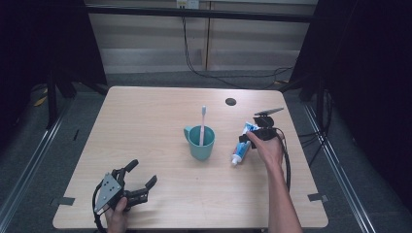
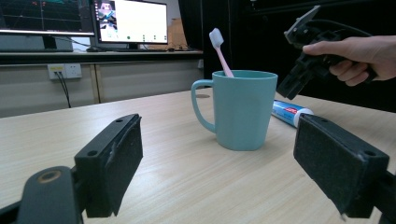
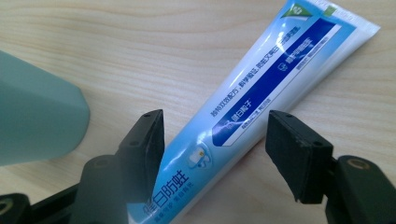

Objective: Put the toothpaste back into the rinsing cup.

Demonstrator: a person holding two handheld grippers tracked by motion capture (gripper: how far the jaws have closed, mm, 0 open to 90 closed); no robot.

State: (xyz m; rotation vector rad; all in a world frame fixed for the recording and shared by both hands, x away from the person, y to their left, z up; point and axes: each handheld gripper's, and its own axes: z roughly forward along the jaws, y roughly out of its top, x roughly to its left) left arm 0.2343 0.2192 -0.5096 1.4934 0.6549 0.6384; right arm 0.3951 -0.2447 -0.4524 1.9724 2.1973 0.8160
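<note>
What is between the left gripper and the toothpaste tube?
The teal cup with a toothbrush in it stands between the left gripper and the toothpaste tube, as the left gripper view shows; the rest is bare table.

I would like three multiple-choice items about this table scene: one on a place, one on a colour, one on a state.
1. Where is the toothbrush?
A. Standing in the mug
B. Flat on the table
C. In the left claw

2. What colour is the mug?
A. Red
B. Teal
C. Black

3. How is the right claw?
A. Shut on the mug
B. Open around the toothpaste tube
C. Holding the toothbrush

Answers: 1 A, its head rises above the rim; 2 B, teal in the left gripper view; 3 B, pads flank the lying tube with gaps.
</note>
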